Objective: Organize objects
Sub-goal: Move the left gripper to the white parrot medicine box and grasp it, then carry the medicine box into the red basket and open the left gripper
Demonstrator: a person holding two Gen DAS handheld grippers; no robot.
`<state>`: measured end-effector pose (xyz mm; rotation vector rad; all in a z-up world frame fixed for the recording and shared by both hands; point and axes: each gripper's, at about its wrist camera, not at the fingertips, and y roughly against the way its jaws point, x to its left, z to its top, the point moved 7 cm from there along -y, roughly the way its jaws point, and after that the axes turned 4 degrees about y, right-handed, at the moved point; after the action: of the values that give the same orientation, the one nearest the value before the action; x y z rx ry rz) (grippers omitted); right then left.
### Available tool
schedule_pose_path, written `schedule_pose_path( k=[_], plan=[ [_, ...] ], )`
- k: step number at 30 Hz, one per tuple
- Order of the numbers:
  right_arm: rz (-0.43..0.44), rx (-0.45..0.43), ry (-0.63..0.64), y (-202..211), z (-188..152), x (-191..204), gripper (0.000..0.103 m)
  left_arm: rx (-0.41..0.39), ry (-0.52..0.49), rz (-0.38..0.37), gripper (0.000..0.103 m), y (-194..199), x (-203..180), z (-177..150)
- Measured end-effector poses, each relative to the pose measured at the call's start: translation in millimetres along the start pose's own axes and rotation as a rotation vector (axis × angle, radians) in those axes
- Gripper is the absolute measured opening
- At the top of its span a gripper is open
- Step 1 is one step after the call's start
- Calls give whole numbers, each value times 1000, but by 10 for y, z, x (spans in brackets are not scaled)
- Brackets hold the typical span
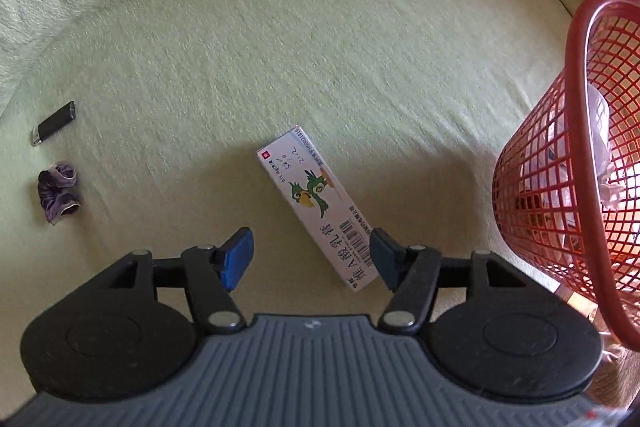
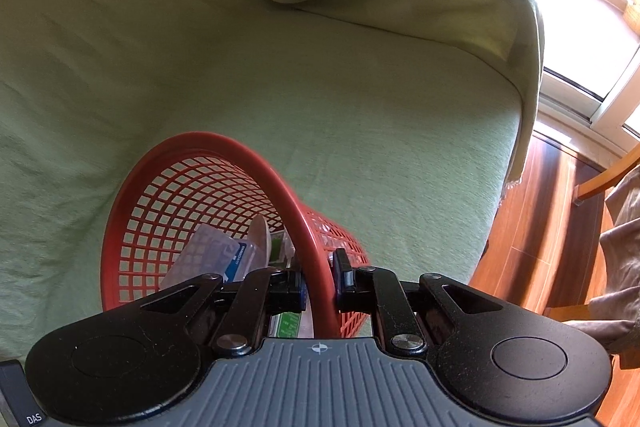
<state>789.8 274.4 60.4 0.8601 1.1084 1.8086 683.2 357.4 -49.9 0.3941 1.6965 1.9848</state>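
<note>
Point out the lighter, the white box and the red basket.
lighter (image 1: 54, 123), left wrist view, black body.
white box (image 1: 316, 203), left wrist view, its bird picture.
red basket (image 2: 276, 169), right wrist view, upper rim.

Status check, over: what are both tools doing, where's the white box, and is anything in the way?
Left tool open above white box, not gripping. Right tool shut on red basket rim. Box flat on green cover; nothing in the way.

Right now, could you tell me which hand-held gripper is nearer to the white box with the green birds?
Left. The left hand-held gripper hangs open over the white box, one pad beside its near end. The right hand-held gripper is clamped on the red basket's rim, away from it.
</note>
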Motion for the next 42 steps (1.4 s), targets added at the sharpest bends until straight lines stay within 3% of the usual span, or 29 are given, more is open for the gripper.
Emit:
schedule_pose_path(
  k=[9, 15, 21, 23, 25, 34, 42],
  plan=[
    [-44, 1, 33, -134, 112, 131, 9, 28, 90, -34, 65, -299, -104, 133],
    [-51, -2, 51, -149, 134, 181, 9, 44, 92, -5, 46, -484, -108, 131],
    [-55, -3, 73, -153, 118, 201, 9, 47, 101, -5, 47, -578, -113, 116],
    [-57, -3, 83, -146, 112, 215, 9, 49, 89, 3, 42, -603, -120, 111],
    [-58, -1, 88, -142, 98, 216, 9, 40, 55, 24, 33, -596, -127, 117],
    [-60, 1, 100, -108, 59, 229, 9, 12, -13, 37, 33, -427, -60, 170],
    [-61, -3, 114, -77, 2, 244, 8, -95, -26, 4, 33, 71, -35, 386]
  ],
)
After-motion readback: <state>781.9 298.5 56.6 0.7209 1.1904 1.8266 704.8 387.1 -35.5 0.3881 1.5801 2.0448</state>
